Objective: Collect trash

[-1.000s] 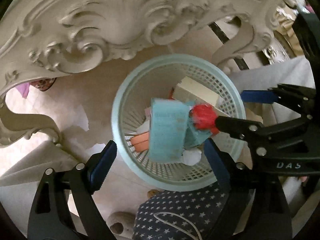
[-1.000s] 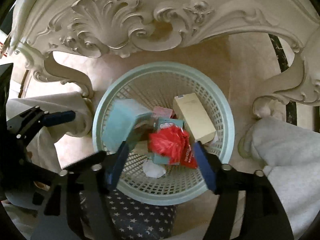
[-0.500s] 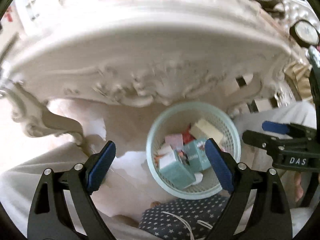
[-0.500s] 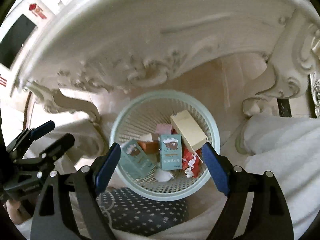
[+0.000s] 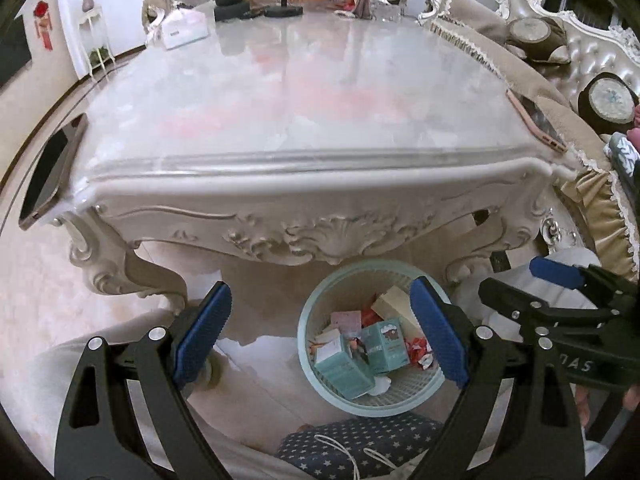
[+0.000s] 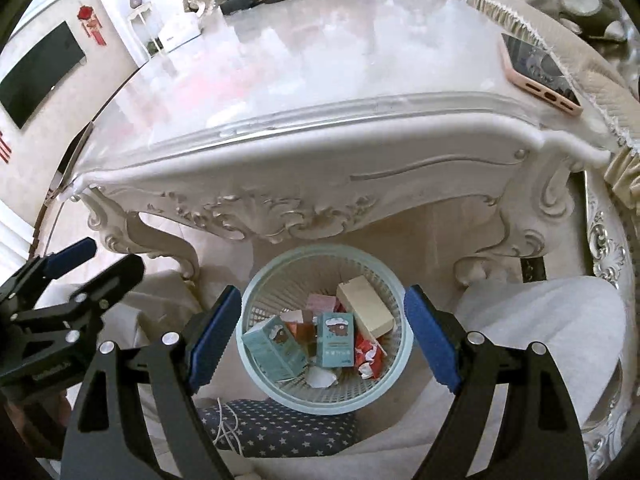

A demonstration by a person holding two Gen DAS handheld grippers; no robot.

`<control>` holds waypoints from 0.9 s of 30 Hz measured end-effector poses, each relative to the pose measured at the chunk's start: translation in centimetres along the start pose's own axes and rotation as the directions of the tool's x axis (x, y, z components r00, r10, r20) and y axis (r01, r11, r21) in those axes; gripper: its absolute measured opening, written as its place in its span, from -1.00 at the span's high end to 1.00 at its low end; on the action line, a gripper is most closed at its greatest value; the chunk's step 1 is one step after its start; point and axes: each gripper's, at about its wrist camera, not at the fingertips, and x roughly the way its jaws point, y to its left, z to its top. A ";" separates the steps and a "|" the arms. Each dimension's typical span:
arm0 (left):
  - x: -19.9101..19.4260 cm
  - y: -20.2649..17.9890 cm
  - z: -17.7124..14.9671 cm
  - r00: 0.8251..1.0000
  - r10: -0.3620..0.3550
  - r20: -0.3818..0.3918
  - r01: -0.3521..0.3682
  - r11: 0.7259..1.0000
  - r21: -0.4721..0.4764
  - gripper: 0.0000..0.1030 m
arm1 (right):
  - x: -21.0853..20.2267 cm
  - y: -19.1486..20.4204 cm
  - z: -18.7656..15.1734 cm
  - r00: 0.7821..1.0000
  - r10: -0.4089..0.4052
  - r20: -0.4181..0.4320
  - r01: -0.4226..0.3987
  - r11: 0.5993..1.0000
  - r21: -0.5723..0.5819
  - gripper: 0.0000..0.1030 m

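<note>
A pale green mesh basket stands on the floor under the table's front edge. It holds teal boxes, a cream box, a pink box and a red wrapper. My left gripper is open and empty, held high above the basket. My right gripper is open and empty, also high above it. The right gripper shows at the right of the left wrist view; the left one shows at the left of the right wrist view.
An ornate white table fills the upper view. A phone lies on its left corner, a pink phone on its right corner. Oranges, a clock and a white box stand far back. A star-patterned cloth lies below the basket.
Both grippers let the teal box and red wrapper fall into the basket, then rose and pulled back, so the tabletop came into view. Both stay open.
</note>
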 end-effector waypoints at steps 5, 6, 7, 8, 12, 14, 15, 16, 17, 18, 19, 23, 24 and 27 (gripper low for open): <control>-0.9 0.0 0.4 1.000 0.012 0.027 -0.013 1.000 0.001 -0.72 | -0.2 -0.4 -0.1 1.000 -0.022 0.006 0.022 0.999 0.031 -0.54; -1.0 0.1 0.6 0.999 0.012 0.030 -0.012 1.000 -0.005 -0.72 | -0.3 -0.4 -0.1 1.000 -0.023 0.008 0.023 0.999 0.034 -0.54; -1.0 0.2 0.6 0.999 0.015 0.031 -0.015 1.000 -0.009 -0.72 | -0.4 -0.4 -0.1 1.000 -0.025 0.010 0.025 0.999 0.036 -0.54; -1.0 0.3 0.7 0.999 0.019 0.031 -0.019 1.000 -0.010 -0.72 | -0.4 -0.4 -0.1 1.000 -0.025 0.012 0.024 0.999 0.038 -0.54; -1.4 0.4 0.8 0.998 0.036 0.049 -0.036 0.999 -0.009 -0.72 | -0.3 -0.3 -0.2 1.000 -0.021 0.009 0.021 0.999 0.035 -0.54; -1.5 0.4 0.8 0.998 0.038 0.053 -0.037 0.999 -0.011 -0.72 | -0.3 -0.1 -0.3 1.000 -0.022 0.006 0.022 0.999 0.032 -0.54; -1.5 0.4 0.8 0.998 0.036 0.051 -0.035 0.999 -0.011 -0.72 | -0.3 -0.1 -0.2 1.000 -0.021 0.006 0.021 0.999 0.031 -0.54; -1.4 0.4 0.9 0.998 0.035 0.049 -0.034 0.999 -0.011 -0.72 | -0.3 -0.1 -0.2 1.000 -0.022 0.006 0.021 0.999 0.031 -0.54; -1.4 0.5 0.9 0.998 0.035 0.048 -0.034 0.999 -0.010 -0.72 | -0.3 -0.1 -0.2 1.000 -0.023 0.005 0.023 0.999 0.032 -0.54; -1.3 0.5 1.0 0.998 0.034 0.046 -0.034 0.999 -0.011 -0.72 | -0.2 -0.2 -0.1 1.000 -0.026 0.002 0.026 0.999 0.033 -0.54; -1.2 0.5 1.0 0.998 0.034 0.043 -0.033 0.999 -0.013 -0.72 | -0.1 -0.2 -0.1 1.000 -0.027 0.000 0.027 0.999 0.035 -0.54; -1.0 0.7 1.1 0.999 0.035 0.040 -0.034 0.999 -0.025 -0.72 | 0.1 -0.2 0.0 1.000 -0.026 -0.003 0.026 0.999 0.036 -0.54; -1.0 0.8 1.1 0.999 0.036 0.039 -0.035 0.999 -0.027 -0.72 | 0.0 -0.2 0.1 1.000 -0.025 -0.003 0.025 0.999 0.035 -0.54; -1.0 0.9 1.1 0.999 0.035 0.041 -0.034 0.999 -0.026 -0.72 | 0.0 -0.1 0.0 1.000 -0.026 -0.002 0.026 0.999 0.030 -0.54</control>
